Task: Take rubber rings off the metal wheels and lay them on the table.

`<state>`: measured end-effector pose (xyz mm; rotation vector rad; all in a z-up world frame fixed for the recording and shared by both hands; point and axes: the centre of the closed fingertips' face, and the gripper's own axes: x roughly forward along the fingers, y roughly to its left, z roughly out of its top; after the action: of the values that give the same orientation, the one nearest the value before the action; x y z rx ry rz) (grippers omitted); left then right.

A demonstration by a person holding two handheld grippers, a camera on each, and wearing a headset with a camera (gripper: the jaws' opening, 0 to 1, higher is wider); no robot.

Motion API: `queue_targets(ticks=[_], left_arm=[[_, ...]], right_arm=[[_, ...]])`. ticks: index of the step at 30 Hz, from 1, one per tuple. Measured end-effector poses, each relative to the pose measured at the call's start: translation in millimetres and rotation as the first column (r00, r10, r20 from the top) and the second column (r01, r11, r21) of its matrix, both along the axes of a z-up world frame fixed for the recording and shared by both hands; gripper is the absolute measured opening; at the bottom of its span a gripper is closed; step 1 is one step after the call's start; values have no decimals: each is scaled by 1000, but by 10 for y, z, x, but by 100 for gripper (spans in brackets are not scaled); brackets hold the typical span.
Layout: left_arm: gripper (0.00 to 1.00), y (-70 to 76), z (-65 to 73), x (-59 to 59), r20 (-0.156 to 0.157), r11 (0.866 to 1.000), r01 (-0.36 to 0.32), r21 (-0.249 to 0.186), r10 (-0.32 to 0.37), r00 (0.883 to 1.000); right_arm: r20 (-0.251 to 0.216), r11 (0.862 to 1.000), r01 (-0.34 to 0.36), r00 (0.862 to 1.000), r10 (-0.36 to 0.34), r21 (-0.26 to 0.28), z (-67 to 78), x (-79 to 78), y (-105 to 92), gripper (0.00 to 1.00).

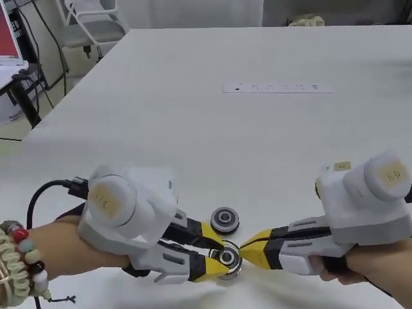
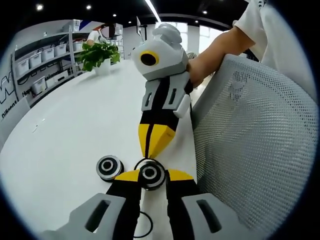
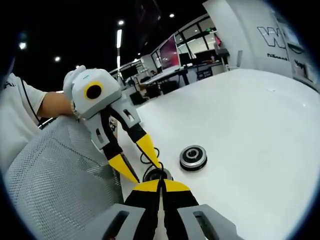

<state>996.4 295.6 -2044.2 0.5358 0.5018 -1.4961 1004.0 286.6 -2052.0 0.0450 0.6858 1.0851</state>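
Left gripper (image 1: 217,254) clamps a wheel (image 1: 227,258) between its jaws; right gripper (image 1: 246,252), jaws pressed together, noses its rim.
I cannot tell whether the right tips grip the rubber ring (image 2: 151,165); a shallow bite could slip, or a pull could drag the wheel free. The wheel is shiny metal, black-banded; a second wheel (image 1: 224,219) sits just beyond the left jaws.

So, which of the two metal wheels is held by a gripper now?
The nearer wheel: the left gripper clamps it between its yellow jaws, and the right gripper, shut, touches its rim. The farther wheel lies free on the table.
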Motion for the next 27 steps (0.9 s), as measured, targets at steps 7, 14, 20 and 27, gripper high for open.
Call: queue_targets(ticks=[7,14,20,27], left_arm=[[36,113,285,16,-3,1000,2,-18,-2,1000],[52,332,539,110,4,997,-52,-55,52,999],[57,623,677,208,18,985,-149,-87,152,988],[63,943,742,208,0,960,-250,-125,252,968]], right_arm=[[8,1000,3,1000,-3,4,82,15,-24,0],[29,1000,5,1000,-5,15,221,70,-20,0],[51,999,17,998,-20,47,393,149,22,0],[63,998,19,998,-23,61,525,215,86,0]])
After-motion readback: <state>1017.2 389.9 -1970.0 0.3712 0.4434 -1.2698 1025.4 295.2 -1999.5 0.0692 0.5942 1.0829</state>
